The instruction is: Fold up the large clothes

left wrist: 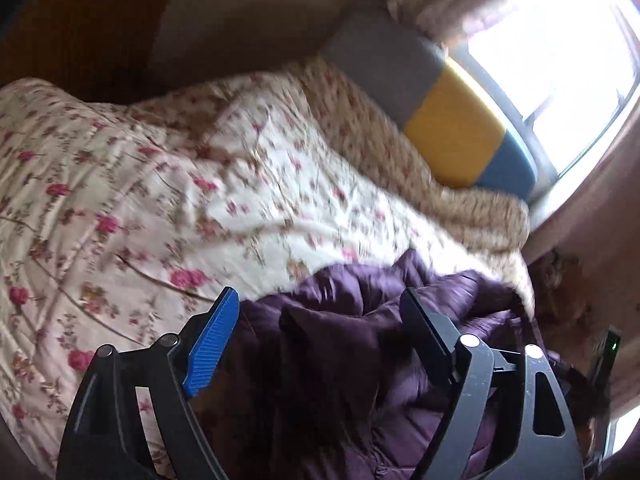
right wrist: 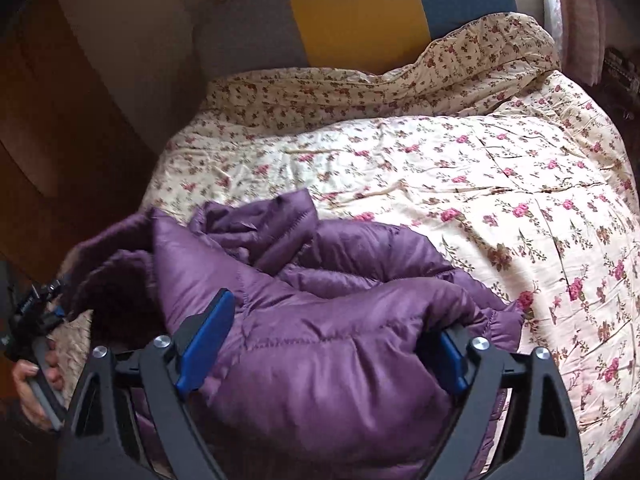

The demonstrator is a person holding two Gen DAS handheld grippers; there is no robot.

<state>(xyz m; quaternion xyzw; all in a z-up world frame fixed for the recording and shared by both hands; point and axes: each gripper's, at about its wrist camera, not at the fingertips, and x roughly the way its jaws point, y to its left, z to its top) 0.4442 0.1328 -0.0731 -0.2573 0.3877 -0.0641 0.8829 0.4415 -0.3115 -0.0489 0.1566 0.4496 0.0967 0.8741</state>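
A purple quilted puffer jacket [right wrist: 320, 280] lies crumpled on the near corner of a bed. In the right wrist view my right gripper [right wrist: 336, 316] is open wide, and a puffy fold of the jacket bulges up between its blue pads [right wrist: 208, 340]. My left gripper [left wrist: 319, 296] is open too, hovering over the jacket [left wrist: 340, 320] with dark folds under the gap. The left gripper also shows at the left edge of the right wrist view, held by a hand [right wrist: 32, 380].
A floral quilt [right wrist: 460, 168] covers the bed beyond the jacket. A grey, yellow and blue padded headboard [right wrist: 352, 20] stands at the far end under a bright window [left wrist: 560, 40]. A dark wooden wardrobe [right wrist: 60, 120] runs along the left side.
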